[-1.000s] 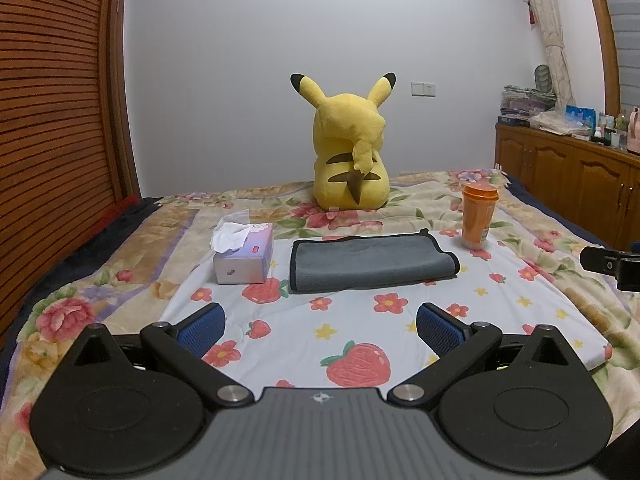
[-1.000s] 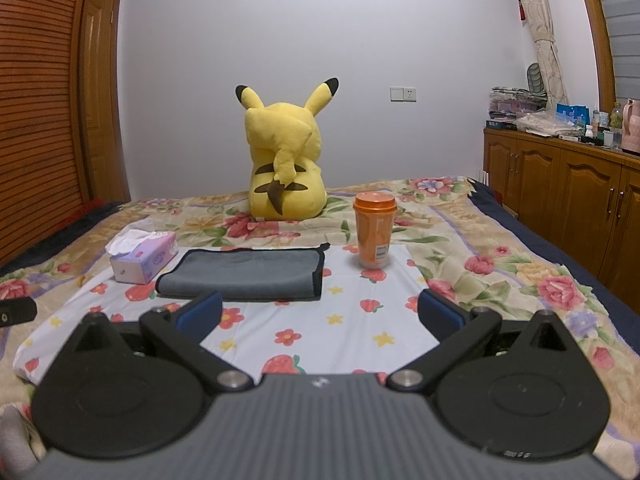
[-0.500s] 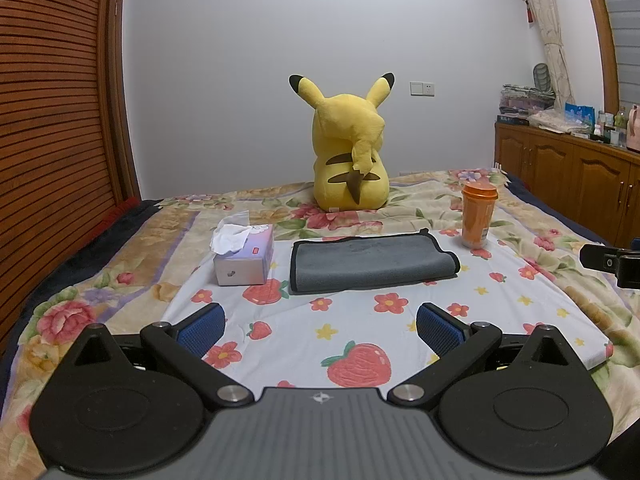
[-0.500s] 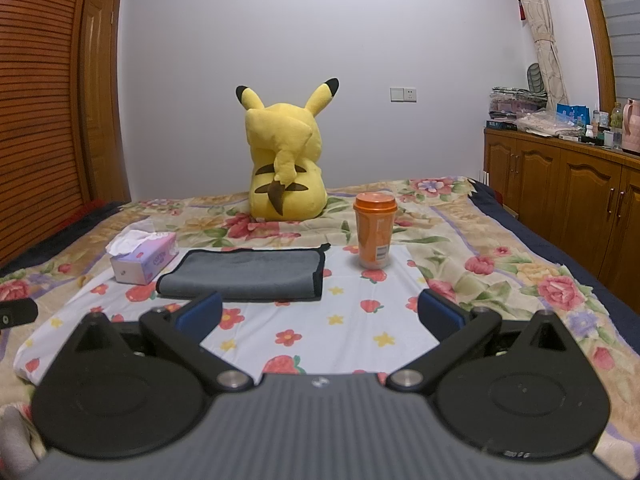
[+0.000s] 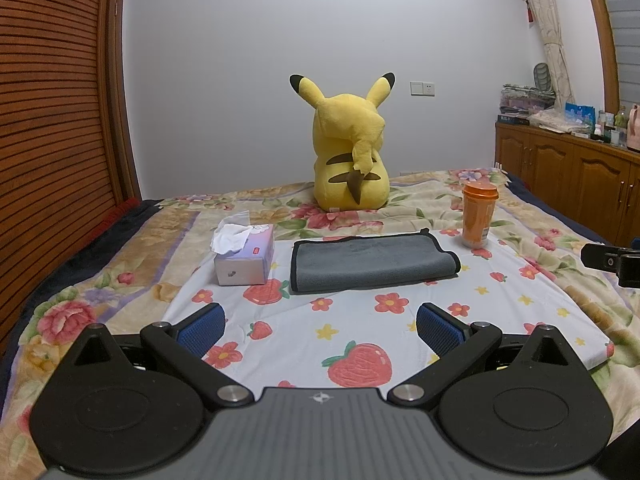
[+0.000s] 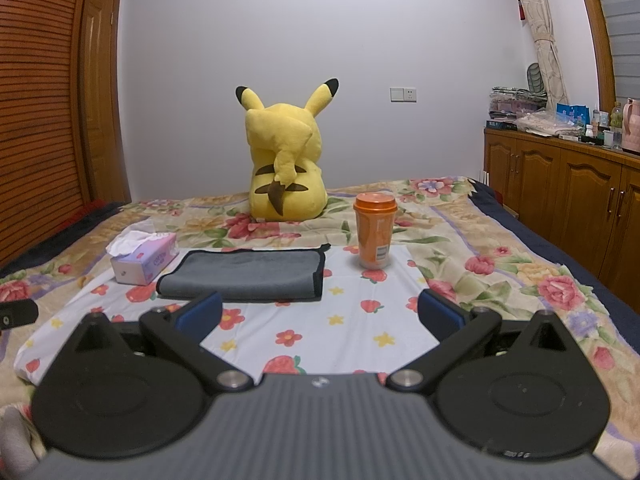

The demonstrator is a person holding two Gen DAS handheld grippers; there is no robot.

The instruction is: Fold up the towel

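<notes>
The grey rectangular microfibre towel with black edging [image 5: 370,262] is lying flat on the white fruit-and-flower-print sheet [image 5: 360,332] spread over the floral bed quilt [image 5: 120,264]; it is already looking doubled over, its long axis running from nine o'clock to three o'clock across both views; from the left tool [image 5: 320,322] it is sitting almost dead ahead at twelve o'clock, a shade toward one, while from the right tool [image 6: 320,312] it is lying off toward eleven o'clock [image 6: 246,274], so the left one is judged to be the better lined up on its middle and the right one is facing its three o'clock end; both tools are hanging above the sheet with their blue pads [image 5: 202,328] standing wide apart and gripping nothing, well short of the cloth; a lilac tissue box with a white tissue poking out [image 5: 244,258] is standing just beside the towel's nine o'clock end, and an orange lidded plastic cup [image 5: 478,216] is standing near its three o'clock end, so any reach for the short edges is probably having to pass between these two; a yellow plush toy with black-tipped ears [image 5: 348,152] is sitting beyond at twelve o'clock, well apart.
</notes>
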